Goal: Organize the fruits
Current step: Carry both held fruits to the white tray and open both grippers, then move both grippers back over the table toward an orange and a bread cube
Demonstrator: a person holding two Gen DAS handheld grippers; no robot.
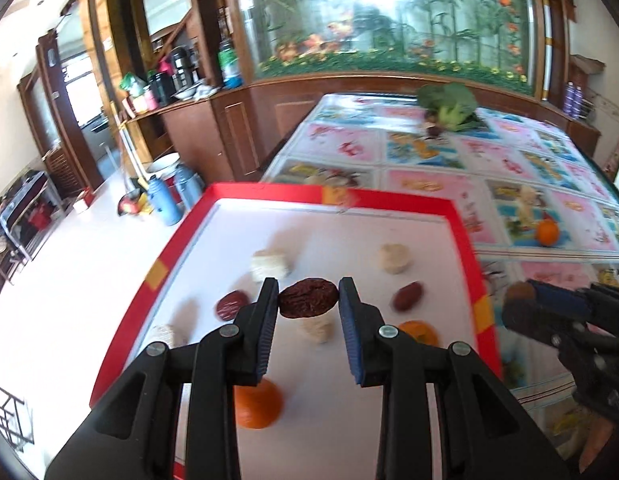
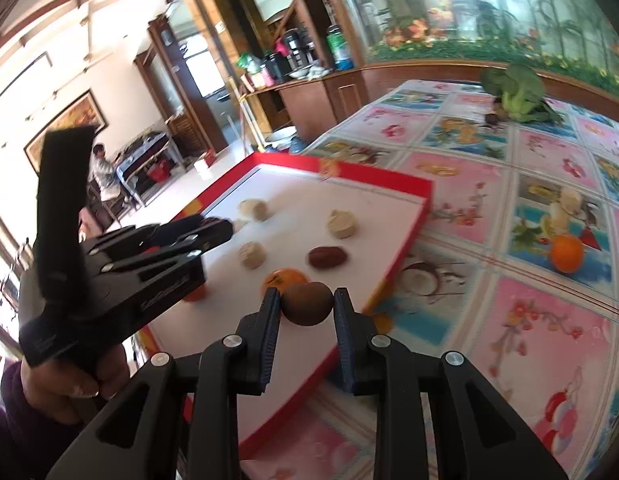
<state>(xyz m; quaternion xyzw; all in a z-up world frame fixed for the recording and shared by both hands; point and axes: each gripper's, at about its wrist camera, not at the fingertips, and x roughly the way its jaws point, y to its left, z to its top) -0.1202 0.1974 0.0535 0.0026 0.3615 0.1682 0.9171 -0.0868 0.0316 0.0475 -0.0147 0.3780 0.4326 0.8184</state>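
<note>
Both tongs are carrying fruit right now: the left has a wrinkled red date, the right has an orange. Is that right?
Not quite. The left tongs do hold the wrinkled red date, but the right tongs grip a small round brown fruit, not an orange; the right wrist view shows it. One orange sits loose on the tablecloth.

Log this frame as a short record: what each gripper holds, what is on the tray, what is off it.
left gripper: shut on wrinkled dark red date, above the tray
right gripper: shut on round brown fruit, near the tray's edge
tray: red rim, white floor; pale chunks, dates and oranges on it
off tray: orange and broccoli on the patterned tablecloth
</note>
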